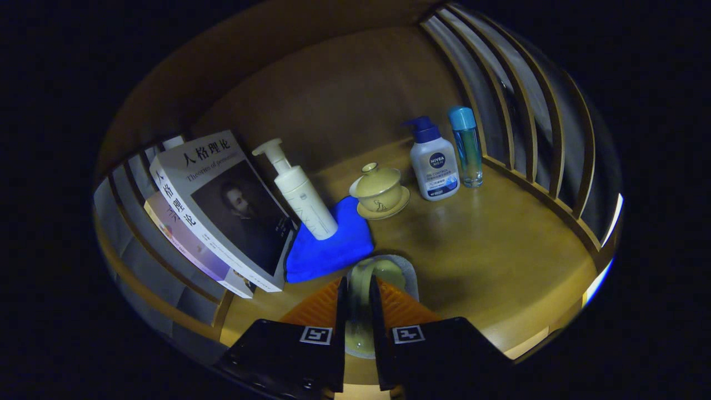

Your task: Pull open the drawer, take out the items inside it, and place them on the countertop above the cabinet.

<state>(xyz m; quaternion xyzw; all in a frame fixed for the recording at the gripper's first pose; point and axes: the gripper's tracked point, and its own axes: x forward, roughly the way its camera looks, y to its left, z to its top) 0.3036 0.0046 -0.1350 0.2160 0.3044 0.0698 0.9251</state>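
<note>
My gripper (358,284) is over the wooden countertop (489,250), with its fingers close together on a pale green, rounded item (383,272). Both fingers press its sides. The item's far end pokes out just ahead of the fingertips, low over the wood; whether it touches the surface I cannot tell. Its lower part is hidden between the fingers. A blue cloth (333,244) lies just ahead and to the left of the fingertips, with a white pump bottle (300,194) leaning on it.
Two books (222,205) lean against the left slatted rail. Beyond the fingers stand a yellow lidded cup on a saucer (380,191), a white bottle with a blue pump (434,161) and a clear blue-capped bottle (466,147). A slatted rail (522,111) bounds the right side.
</note>
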